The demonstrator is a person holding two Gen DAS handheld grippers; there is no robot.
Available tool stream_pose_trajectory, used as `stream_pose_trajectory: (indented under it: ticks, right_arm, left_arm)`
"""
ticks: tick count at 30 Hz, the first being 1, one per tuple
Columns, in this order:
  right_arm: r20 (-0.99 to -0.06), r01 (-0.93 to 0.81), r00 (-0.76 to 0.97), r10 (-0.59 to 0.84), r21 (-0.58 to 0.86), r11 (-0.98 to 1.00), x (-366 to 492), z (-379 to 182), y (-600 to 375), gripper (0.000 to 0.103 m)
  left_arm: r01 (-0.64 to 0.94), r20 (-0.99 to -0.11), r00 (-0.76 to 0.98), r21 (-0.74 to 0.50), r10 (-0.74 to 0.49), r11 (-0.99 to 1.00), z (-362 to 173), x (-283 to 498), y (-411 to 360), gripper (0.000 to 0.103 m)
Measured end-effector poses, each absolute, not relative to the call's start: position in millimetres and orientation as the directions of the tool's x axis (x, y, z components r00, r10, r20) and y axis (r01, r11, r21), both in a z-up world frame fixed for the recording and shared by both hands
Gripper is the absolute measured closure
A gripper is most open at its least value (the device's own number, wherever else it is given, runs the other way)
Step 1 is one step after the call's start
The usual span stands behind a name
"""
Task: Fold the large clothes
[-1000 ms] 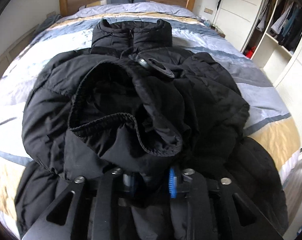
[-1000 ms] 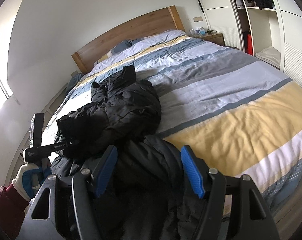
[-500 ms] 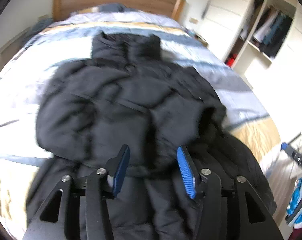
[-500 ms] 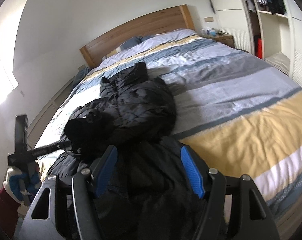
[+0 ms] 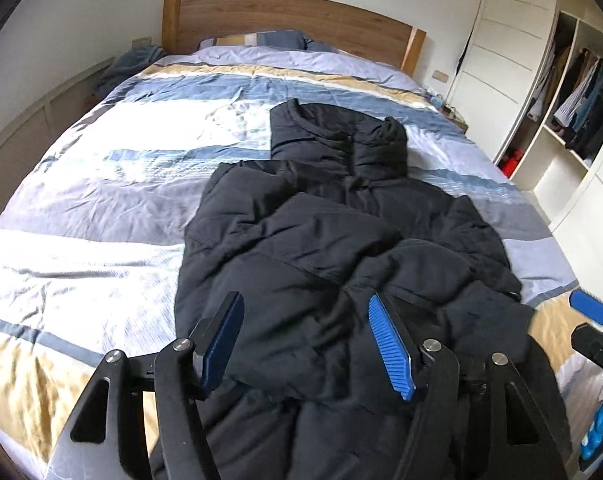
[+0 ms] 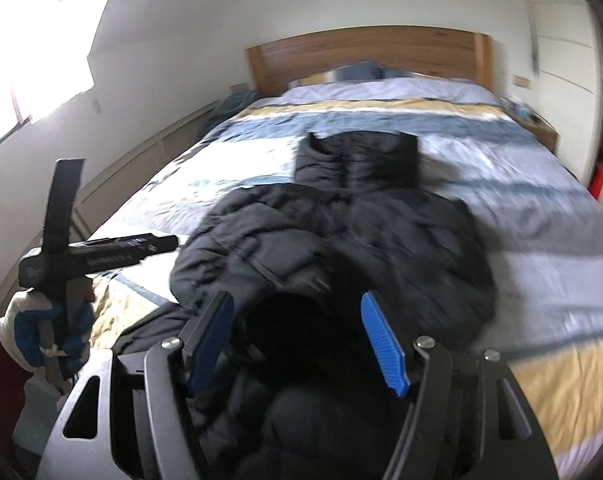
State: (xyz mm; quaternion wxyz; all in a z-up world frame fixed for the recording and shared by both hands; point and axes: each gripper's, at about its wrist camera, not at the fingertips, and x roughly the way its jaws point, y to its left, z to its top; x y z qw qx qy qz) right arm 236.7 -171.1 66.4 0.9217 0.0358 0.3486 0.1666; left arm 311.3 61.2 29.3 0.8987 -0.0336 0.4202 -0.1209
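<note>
Black puffy jacket point(image 5: 341, 248) lies rumpled on the striped bed point(image 5: 101, 208), sleeves folded in, collar toward the headboard point(image 5: 285, 20), hem at the foot edge. Left gripper point(image 5: 307, 344) and right gripper point(image 6: 297, 340) hover above, fingers wide, holding nothing.

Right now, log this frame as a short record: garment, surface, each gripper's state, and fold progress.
garment: black puffer jacket, collar toward the headboard
surface: striped duvet on the bed
left gripper: open, above the jacket's lower part, holding nothing
right gripper: open, dark fabric between the pads, not clamped
fold progress: sleeves lie bunched across the front; hem not yet folded up
image quality: right wrist view blurred
</note>
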Motion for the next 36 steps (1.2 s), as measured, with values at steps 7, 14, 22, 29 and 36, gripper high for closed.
stream_pose_trajectory:
  ticks: [7,14,22,29,36]
  right_arm:
    - [-0.668,-0.343,0.656,0.351,0.15,0.927,284,44,-127,0.038]
    - [-0.727,-0.314,0.614,0.308,0.133,0.94,304,-5,-135,0.038]
    - [-0.746,-0.334,0.602,0.284,0.088,0.939,303,-39,-149,0.038]
    - [-0.738,-0.337,0.615,0.279,0.074,0.939,292,-23,-154,0.038]
    - [-0.749,-0.295,0.605,0.269,0.103,0.95,275,-26,-178,0.038]
  left_arm:
    - [0.16,-0.766,0.597,-0.175,-0.236,0.971,0,339,74,0.039]
    - [0.147,-0.8,0.555,-0.174,-0.227,0.974,-40,353,76,0.039]
    - [0.149,-0.829,0.521,-0.146,-0.203,0.978,-70,356,57,0.032]
    - [0.158,-0.807,0.559,-0.119,-0.188,0.98,-47,343,53,0.032]
    - [0.198,-0.795,0.566,-0.129,-0.221,0.972,-44,326,39,0.032]
